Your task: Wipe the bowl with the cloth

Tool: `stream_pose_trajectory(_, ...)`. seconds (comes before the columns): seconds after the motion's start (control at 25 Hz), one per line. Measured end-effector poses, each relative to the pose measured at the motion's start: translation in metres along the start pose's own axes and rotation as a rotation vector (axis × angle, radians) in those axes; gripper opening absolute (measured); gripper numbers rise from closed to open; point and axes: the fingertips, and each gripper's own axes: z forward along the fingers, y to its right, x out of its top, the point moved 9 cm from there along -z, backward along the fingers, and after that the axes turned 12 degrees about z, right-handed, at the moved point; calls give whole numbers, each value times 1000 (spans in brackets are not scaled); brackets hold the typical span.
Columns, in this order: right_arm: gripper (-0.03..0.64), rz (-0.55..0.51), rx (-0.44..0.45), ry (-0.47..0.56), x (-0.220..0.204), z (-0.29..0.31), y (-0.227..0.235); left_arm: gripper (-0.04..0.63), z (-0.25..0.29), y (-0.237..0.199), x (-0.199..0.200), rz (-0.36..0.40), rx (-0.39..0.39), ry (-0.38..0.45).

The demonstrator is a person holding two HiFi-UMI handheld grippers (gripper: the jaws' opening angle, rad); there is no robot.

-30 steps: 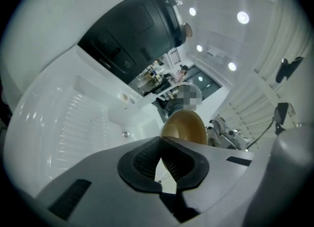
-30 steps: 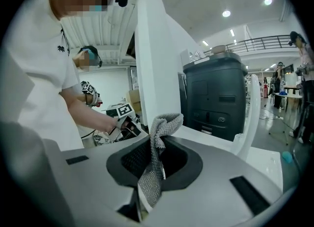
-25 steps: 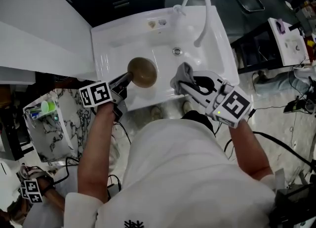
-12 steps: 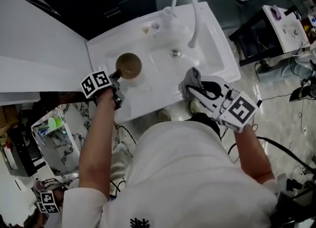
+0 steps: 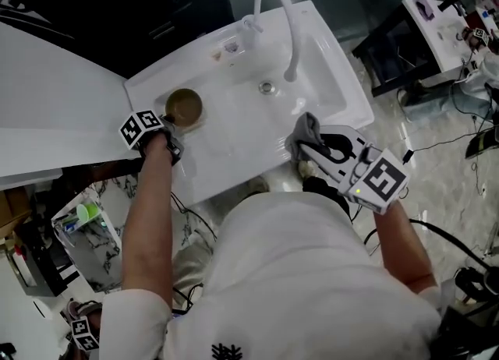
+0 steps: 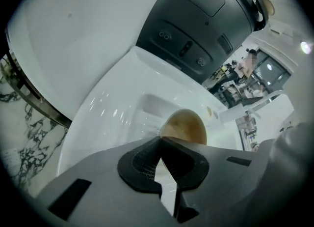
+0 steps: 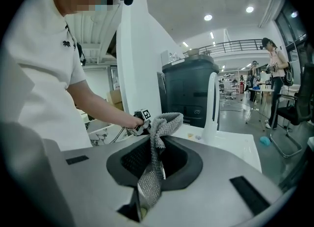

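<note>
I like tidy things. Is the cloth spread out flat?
No, bunched up: the cloth hangs crumpled, pinched in the right tongs.

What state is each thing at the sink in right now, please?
bowl: empty, its rim pinched.
left gripper: shut on the bowl's rim.
cloth: bunched and hanging, clear of the bowl.
right gripper: shut on the cloth.
faucet: no water running.

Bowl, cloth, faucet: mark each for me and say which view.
bowl (image 5: 185, 106), head view, on its brown inside.
cloth (image 7: 167, 122), right gripper view, on the bunched grey top.
faucet (image 5: 293, 39), head view, on the descending stretch of the white spout.
</note>
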Motion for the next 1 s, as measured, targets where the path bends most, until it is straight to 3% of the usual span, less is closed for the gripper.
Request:
stream_pose_trajectory(0.4, 46, 0, 10, -22, 2, -1, 12, 17, 11, -8, 14, -10, 68, -36)
stream_pose_trajectory(0.8, 46, -17, 46, -34, 11, 9, 24, 17, 10, -4, 32, 133, 197, -58)
stream_pose_trajectory(1.0, 46, -32, 59, -39, 12, 9, 31, 37, 9, -3, 34, 156, 219, -41)
